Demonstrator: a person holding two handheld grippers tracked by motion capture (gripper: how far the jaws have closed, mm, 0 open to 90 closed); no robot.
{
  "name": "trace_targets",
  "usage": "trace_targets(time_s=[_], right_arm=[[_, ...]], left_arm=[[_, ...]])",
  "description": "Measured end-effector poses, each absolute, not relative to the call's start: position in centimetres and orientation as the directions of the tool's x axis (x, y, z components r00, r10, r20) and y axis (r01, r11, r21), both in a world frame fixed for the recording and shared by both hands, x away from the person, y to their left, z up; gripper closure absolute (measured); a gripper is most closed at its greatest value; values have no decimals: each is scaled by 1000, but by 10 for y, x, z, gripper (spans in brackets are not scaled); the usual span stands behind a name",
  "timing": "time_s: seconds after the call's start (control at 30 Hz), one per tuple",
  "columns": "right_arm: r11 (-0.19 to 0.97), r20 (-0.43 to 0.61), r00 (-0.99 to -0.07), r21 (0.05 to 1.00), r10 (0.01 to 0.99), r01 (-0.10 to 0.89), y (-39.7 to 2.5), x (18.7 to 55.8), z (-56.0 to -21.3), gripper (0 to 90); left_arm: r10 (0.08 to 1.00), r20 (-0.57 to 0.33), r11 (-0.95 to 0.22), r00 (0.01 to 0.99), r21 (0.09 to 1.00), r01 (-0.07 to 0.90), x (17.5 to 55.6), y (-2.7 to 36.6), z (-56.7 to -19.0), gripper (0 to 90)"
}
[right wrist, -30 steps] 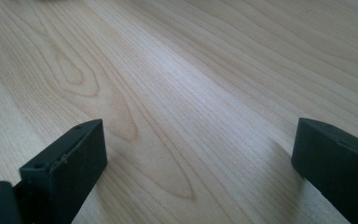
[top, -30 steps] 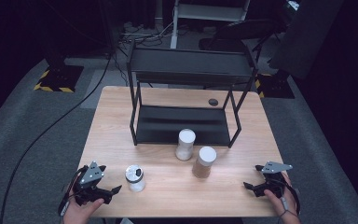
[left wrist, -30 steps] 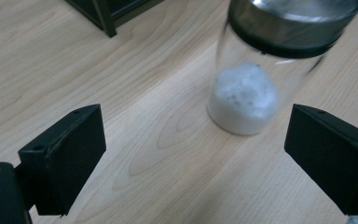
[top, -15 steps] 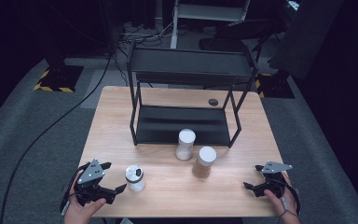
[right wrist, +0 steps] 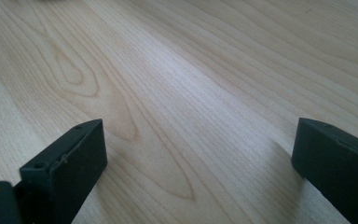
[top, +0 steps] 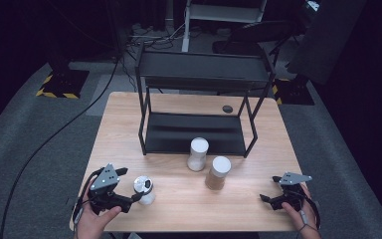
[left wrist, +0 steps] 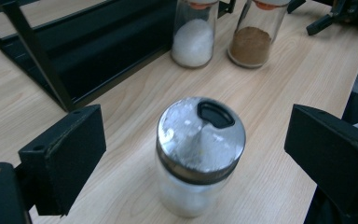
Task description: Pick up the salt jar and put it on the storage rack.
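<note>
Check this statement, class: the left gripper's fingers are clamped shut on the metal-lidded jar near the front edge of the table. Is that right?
Not quite. The left gripper is open: its fingers stand apart on either side of the metal-lidded jar without touching it, as the left gripper view shows. The jar does stand near the front edge of the table.

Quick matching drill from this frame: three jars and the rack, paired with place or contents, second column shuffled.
1 metal-lidded shaker
2 white-powder jar
3 brown-powder jar
4 black rack

a far half of table
b touching the rack's front edge
c between the open left gripper jaws
d nearest the right gripper

Pairs: 1-c, 2-b, 3-d, 4-a
</note>
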State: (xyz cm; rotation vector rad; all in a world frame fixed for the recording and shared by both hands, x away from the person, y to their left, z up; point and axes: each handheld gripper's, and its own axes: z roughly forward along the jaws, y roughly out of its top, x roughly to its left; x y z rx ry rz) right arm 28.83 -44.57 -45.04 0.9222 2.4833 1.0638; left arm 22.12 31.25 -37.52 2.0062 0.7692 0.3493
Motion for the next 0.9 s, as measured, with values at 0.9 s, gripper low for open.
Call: trace_targets(time_s=[0.9], right_arm=[[524, -11, -755, 727, 656, 445, -446, 288, -450, 31]], left_arm=[[636, -90, -360, 766, 844, 398, 236, 293, -409, 64]])
